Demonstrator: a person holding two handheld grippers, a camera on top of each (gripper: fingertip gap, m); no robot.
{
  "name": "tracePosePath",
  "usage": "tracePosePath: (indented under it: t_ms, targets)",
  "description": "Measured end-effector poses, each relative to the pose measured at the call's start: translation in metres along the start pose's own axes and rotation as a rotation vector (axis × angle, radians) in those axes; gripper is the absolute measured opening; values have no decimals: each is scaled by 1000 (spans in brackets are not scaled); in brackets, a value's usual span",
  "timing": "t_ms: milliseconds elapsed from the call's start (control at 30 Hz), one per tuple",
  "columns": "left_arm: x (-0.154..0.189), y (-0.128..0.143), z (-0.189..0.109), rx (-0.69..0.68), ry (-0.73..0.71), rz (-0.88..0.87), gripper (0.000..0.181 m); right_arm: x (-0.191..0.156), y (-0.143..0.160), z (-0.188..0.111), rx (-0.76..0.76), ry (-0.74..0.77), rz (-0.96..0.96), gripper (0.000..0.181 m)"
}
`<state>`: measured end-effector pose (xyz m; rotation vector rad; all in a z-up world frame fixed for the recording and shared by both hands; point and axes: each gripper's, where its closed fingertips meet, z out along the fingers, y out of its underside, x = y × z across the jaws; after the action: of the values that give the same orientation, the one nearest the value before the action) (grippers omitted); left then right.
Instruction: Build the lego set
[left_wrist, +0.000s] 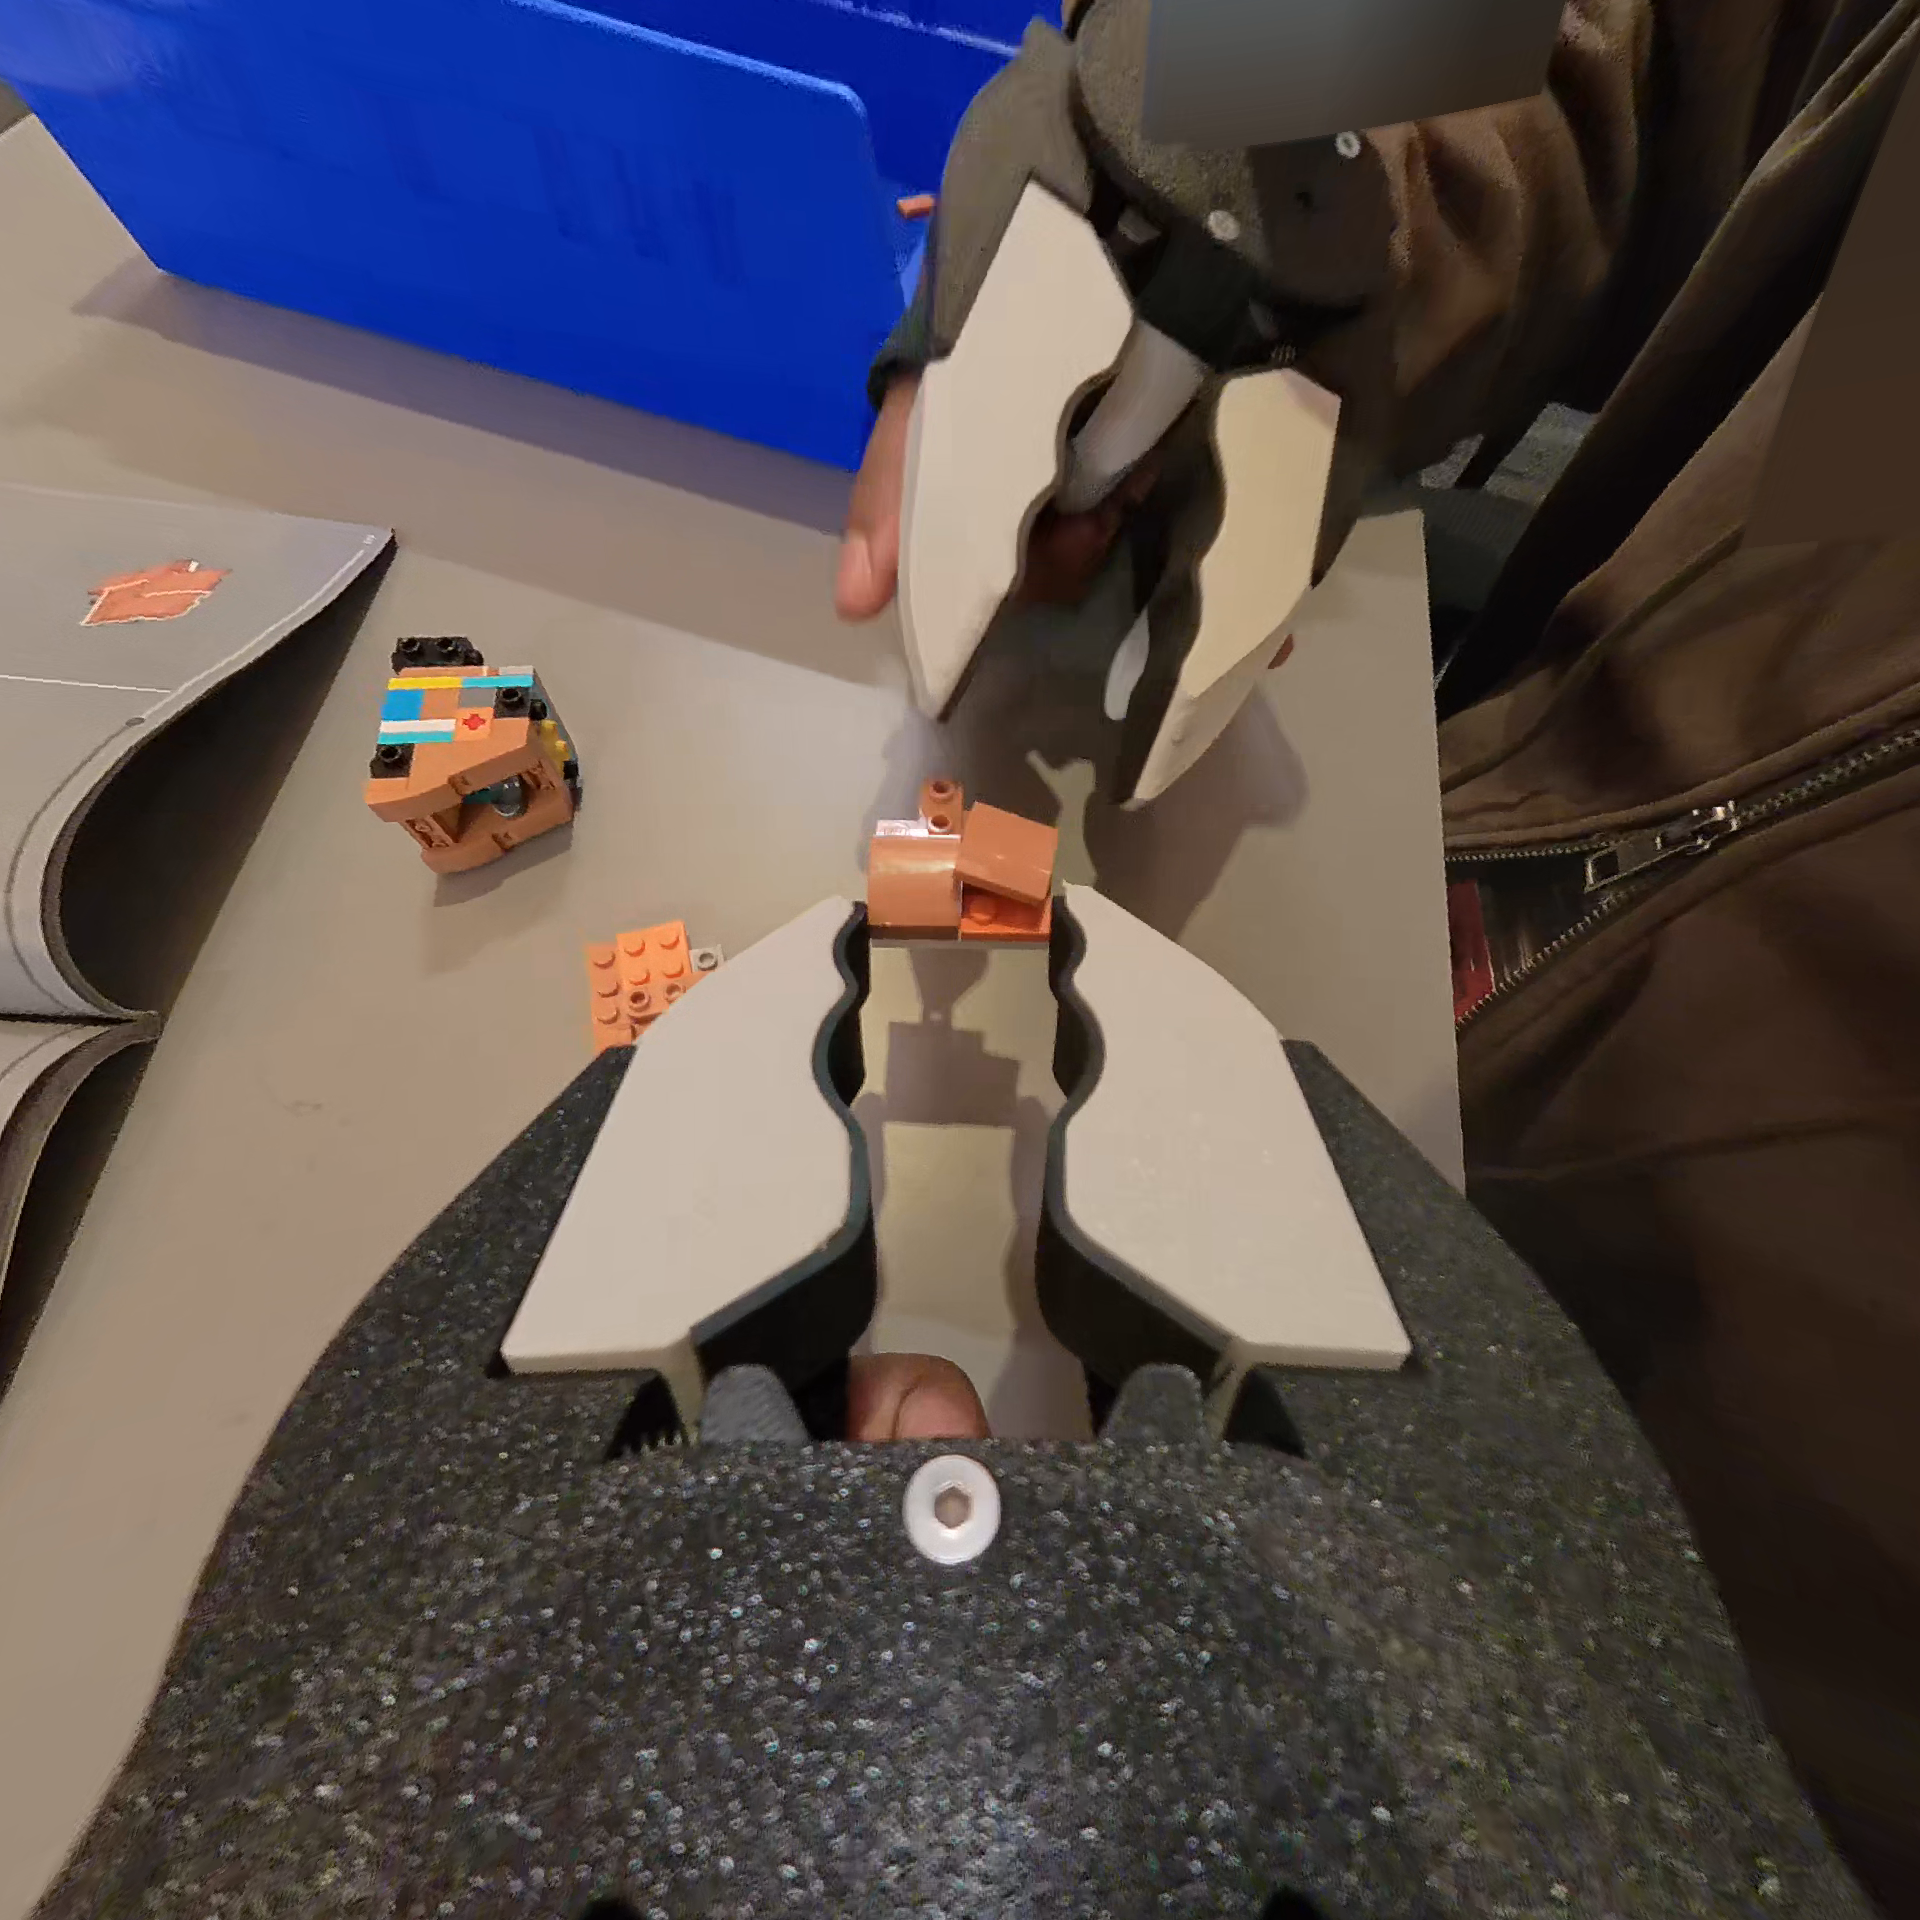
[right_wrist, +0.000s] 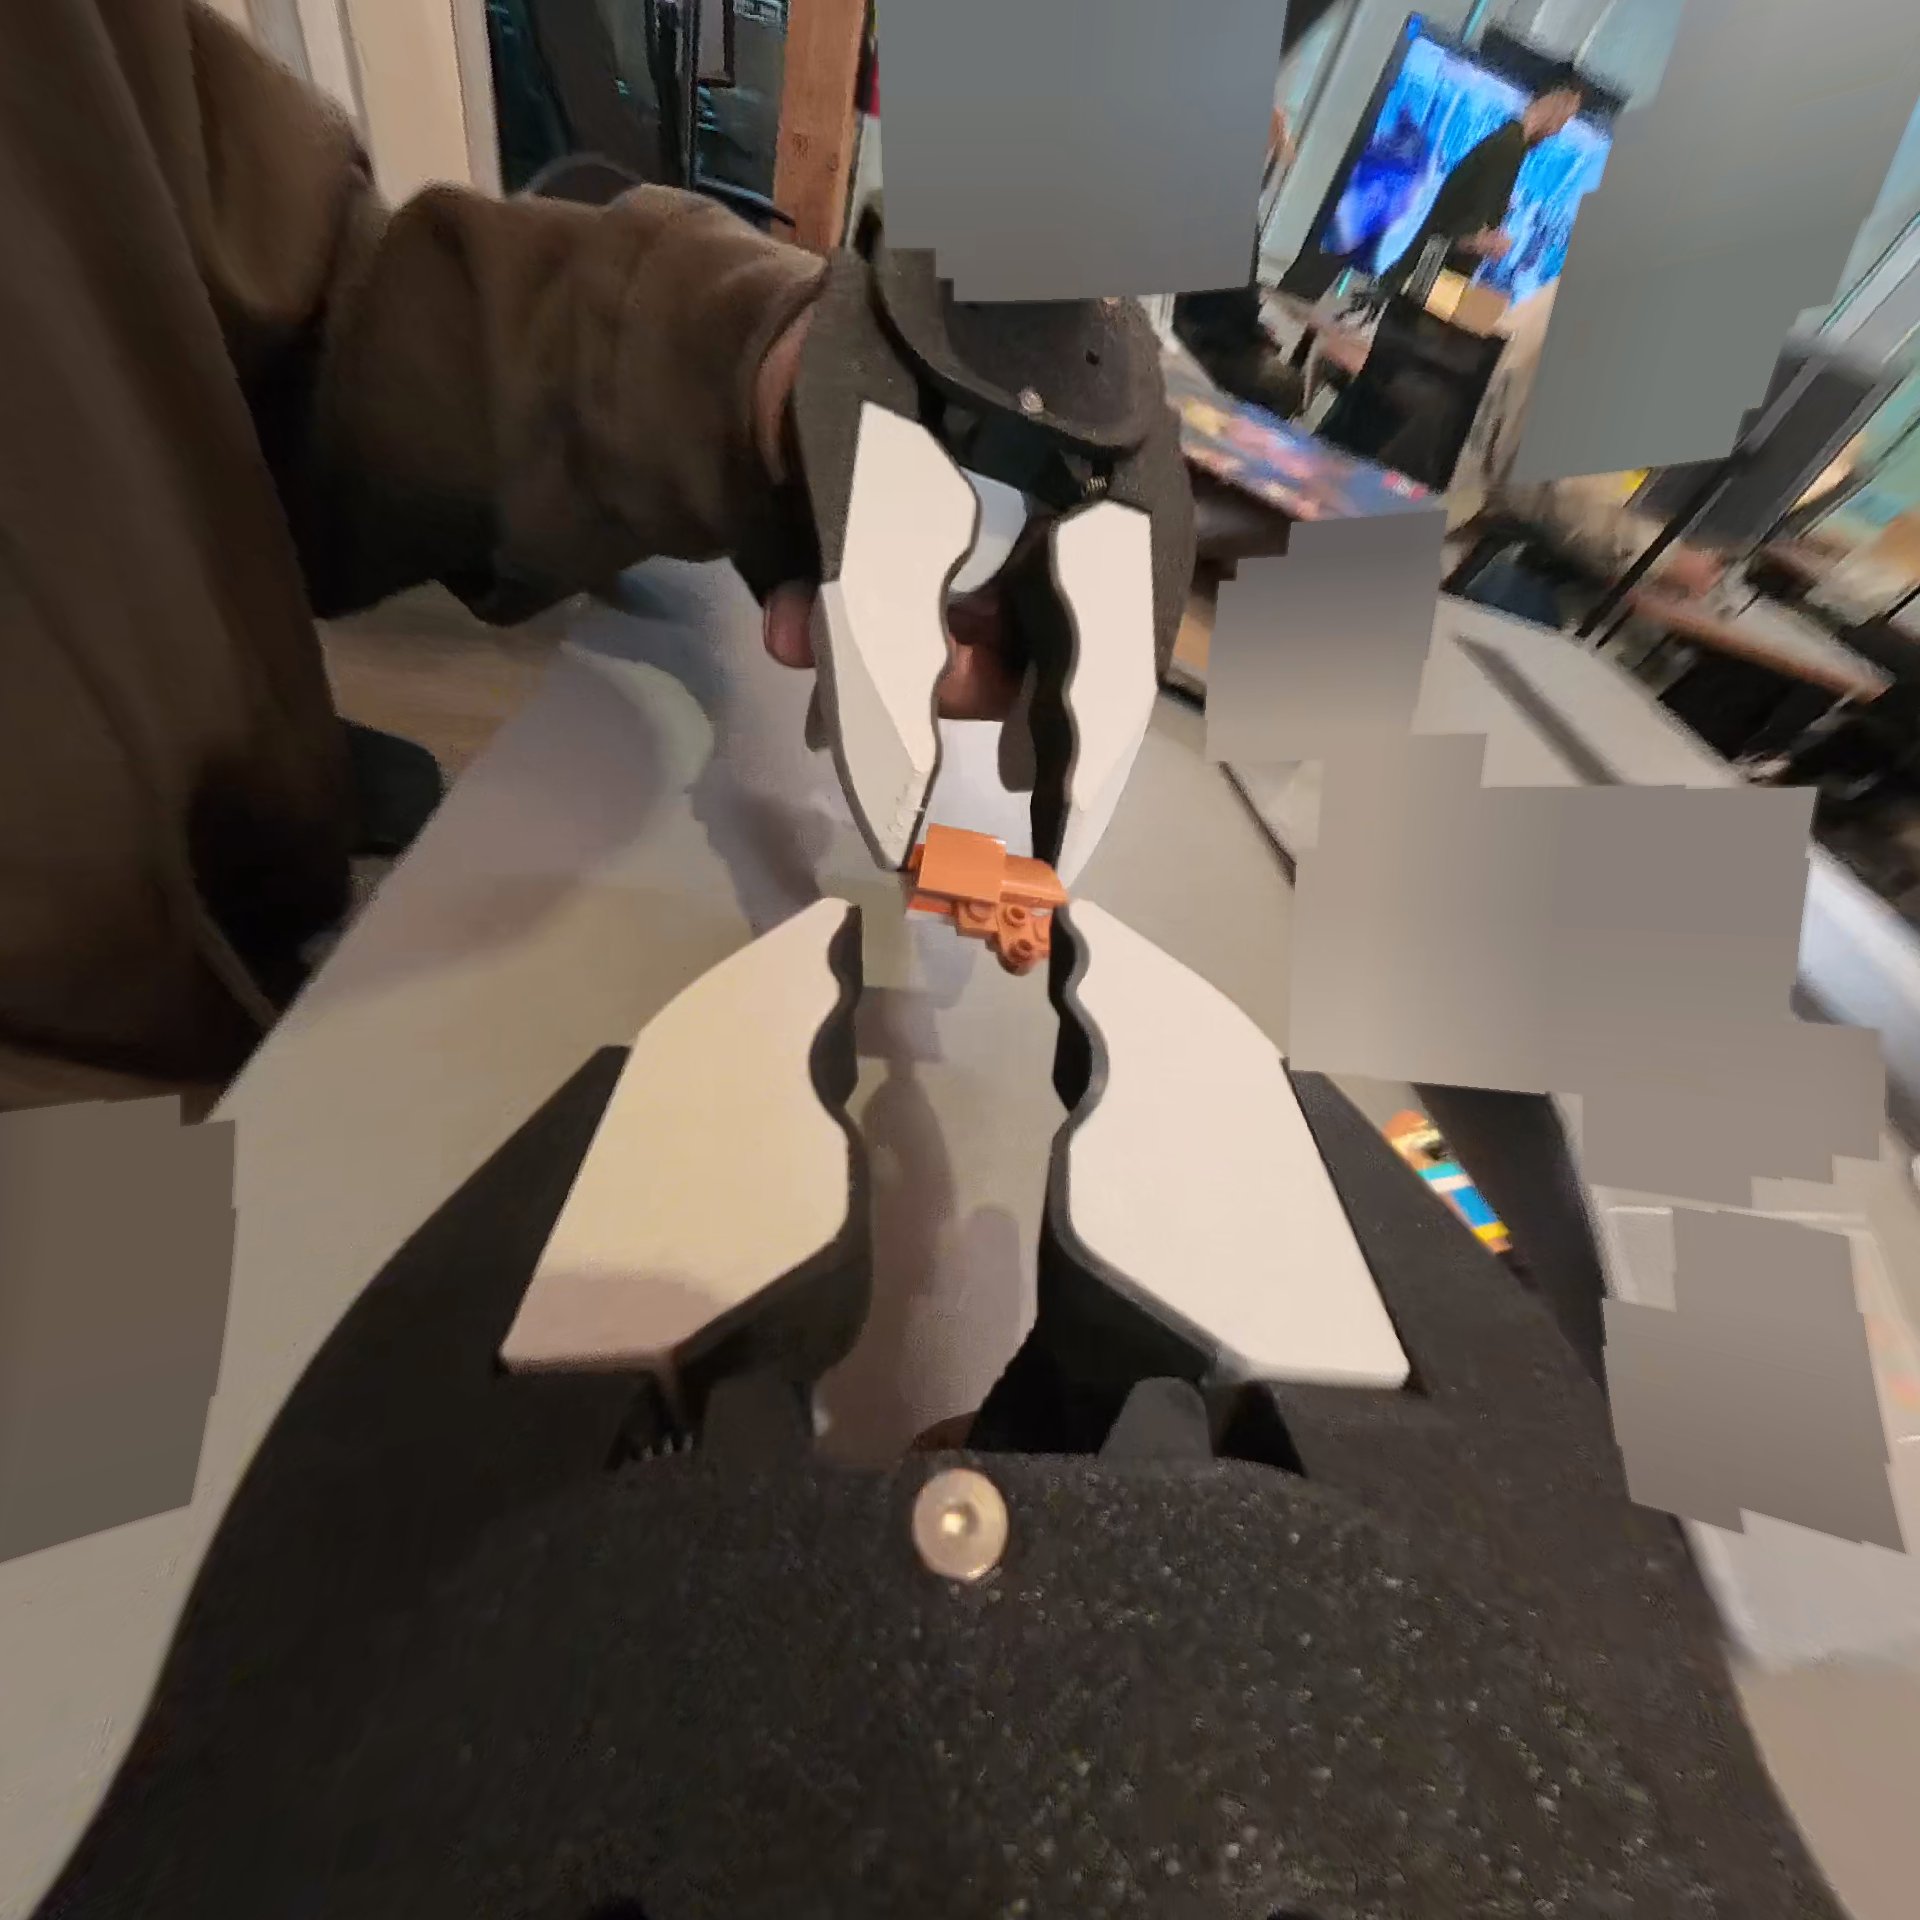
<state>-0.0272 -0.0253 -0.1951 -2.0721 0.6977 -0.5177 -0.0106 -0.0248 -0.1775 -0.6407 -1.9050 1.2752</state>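
My left gripper (left_wrist: 961, 912) is shut on a small orange-brown lego assembly (left_wrist: 961, 868) and holds it above the grey table (left_wrist: 312, 1143). The assembly has a curved piece, a slope piece and a studded plate. My right gripper (left_wrist: 1039, 748) is open and empty, tips pointing down just beyond and above the assembly, not touching it. In the right wrist view my right gripper (right_wrist: 956, 920) faces the left gripper (right_wrist: 982, 862), with the assembly (right_wrist: 977, 883) held between the left fingertips, close in front of my open right tips.
A multi-coloured lego build (left_wrist: 468, 758) lies on its side left of centre. Orange plates (left_wrist: 639, 982) lie beside my left finger. An open instruction booklet (left_wrist: 156, 665) is at the left, a blue bin (left_wrist: 499, 187) behind. The person's brown jacket (left_wrist: 1683, 935) fills the right. The tips of both grippers are at nearly the same place.
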Motion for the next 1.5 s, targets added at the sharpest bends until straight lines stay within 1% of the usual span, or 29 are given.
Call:
tracePosePath:
  t_ms: [133,300,367,500,667,733,767,967,1200,1367,1500]
  targets:
    - [0,-3,2,-11,29,3,33,1,-2,-5,3,57,-280,38]
    - [1,-6,5,-20,50,9,33,-3,-1,0,-39,107,-582,40]
    - [3,-8,5,-22,59,13,33,-2,-2,3,-45,127,-641,40]
    - [7,-11,6,-28,82,18,33,-5,-4,5,-30,147,-697,39]
    - [12,-14,10,-26,132,6,33,-9,-1,7,-47,163,-769,27]
    - [14,-13,12,-34,152,2,33,-10,-2,8,-42,171,-779,20]
    - [15,-13,12,-34,162,-1,33,-10,-2,8,-41,169,-778,19]
    - [18,-16,10,-1,218,-31,33,-11,-7,7,0,157,-691,18]
    - [27,-19,6,90,352,-60,33,-15,-16,6,76,88,-501,18]
    - [32,-20,5,143,435,-71,34,-18,-20,5,107,51,-415,18]
    - [32,-23,5,178,471,-88,34,-16,-22,4,123,42,-371,18]
